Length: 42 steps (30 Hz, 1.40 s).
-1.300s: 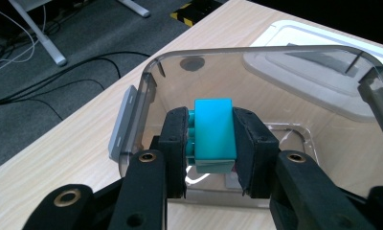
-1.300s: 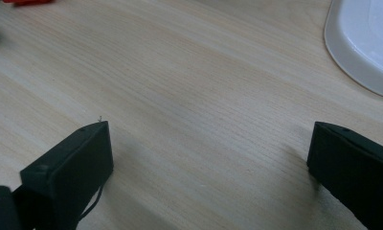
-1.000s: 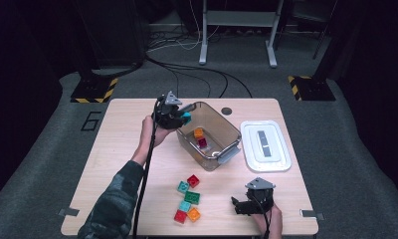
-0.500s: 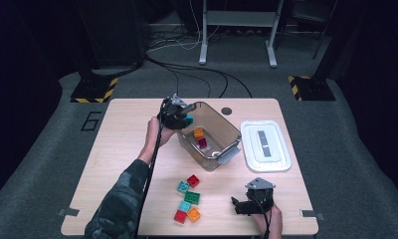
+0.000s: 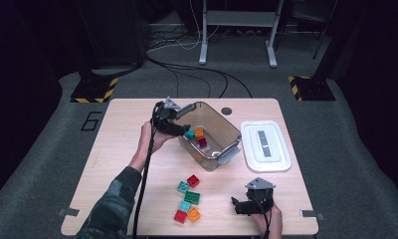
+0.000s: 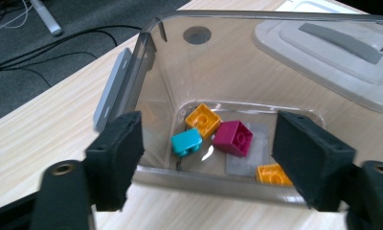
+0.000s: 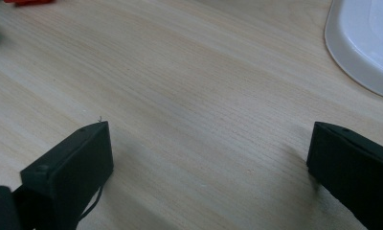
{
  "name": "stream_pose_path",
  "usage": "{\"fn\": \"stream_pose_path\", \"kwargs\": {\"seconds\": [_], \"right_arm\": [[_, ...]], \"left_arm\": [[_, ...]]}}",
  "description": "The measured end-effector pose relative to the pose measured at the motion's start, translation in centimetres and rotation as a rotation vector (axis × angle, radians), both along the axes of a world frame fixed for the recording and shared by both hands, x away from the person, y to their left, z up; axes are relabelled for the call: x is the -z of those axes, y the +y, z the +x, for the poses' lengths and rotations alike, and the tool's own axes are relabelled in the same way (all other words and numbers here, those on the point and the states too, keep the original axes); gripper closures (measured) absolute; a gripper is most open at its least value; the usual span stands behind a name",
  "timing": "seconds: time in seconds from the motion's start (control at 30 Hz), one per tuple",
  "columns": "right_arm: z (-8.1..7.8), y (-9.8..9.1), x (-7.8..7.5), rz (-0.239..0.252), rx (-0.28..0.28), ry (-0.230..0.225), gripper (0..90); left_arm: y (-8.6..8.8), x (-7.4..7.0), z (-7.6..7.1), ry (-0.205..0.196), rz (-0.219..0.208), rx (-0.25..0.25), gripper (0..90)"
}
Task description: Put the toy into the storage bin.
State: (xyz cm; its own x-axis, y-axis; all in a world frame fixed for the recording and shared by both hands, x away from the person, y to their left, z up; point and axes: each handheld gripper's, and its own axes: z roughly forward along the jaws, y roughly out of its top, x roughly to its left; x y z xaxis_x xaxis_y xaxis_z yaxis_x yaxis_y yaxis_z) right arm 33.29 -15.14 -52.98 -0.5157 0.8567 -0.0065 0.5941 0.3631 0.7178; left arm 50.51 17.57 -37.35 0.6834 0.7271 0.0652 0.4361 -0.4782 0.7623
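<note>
My left gripper (image 5: 179, 127) hangs over the near-left rim of the clear plastic box (image 5: 227, 127). Its jaws have just been opening and stand open, with nothing pressed between the pads (image 6: 118, 153). On the floor of the box (image 6: 146, 57), beyond the left gripper (image 6: 211, 132), lies a teal brick (image 6: 186, 142) beside an orange brick (image 6: 204, 120) and a magenta brick (image 6: 233, 138); a second orange brick (image 6: 273, 175) lies nearer. From above, the teal brick (image 5: 190, 134) sits just past the jaws. My right gripper (image 5: 239, 205) rests open on bare table near the front edge, its own view (image 7: 208, 163) showing only wood between the jaws.
The box's white lid (image 5: 265, 146) lies to the right of the box, its edge also at the upper right (image 7: 362, 38). Several loose bricks sit at the front middle, among them a red one (image 5: 193, 180), a green one (image 5: 192, 197) and an orange one (image 5: 193, 214).
The left gripper has moved right and a little down to the box's rim, carrying the teal brick. Its jaws have opened and the brick now lies in the box. The right gripper has stayed put.
</note>
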Motion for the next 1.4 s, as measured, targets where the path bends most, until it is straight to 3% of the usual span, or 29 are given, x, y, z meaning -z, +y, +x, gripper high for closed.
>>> {"fn": "stream_pose_path", "kwargs": {"seconds": [0.3,0.63,0.9,1.4], "right_arm": [[0.0,0.0,0.0,0.002,0.001,0.000,0.9],[0.0,0.0,0.0,0.003,0.000,0.000,0.9],[0.0,0.0,0.0,0.003,0.000,0.000,0.9],[0.0,0.0,0.0,0.003,0.000,0.001,0.9]], "left_arm": [[1.6,-0.4,-2.7,-0.025,-0.019,0.010,14.9],[3.2,0.9,-5.8,-0.035,-0.019,0.010,10.1],[4.0,3.4,-8.1,-0.013,-0.025,0.011,8.1],[3.9,8.2,-10.4,0.048,-0.021,0.010,5.2]]}}
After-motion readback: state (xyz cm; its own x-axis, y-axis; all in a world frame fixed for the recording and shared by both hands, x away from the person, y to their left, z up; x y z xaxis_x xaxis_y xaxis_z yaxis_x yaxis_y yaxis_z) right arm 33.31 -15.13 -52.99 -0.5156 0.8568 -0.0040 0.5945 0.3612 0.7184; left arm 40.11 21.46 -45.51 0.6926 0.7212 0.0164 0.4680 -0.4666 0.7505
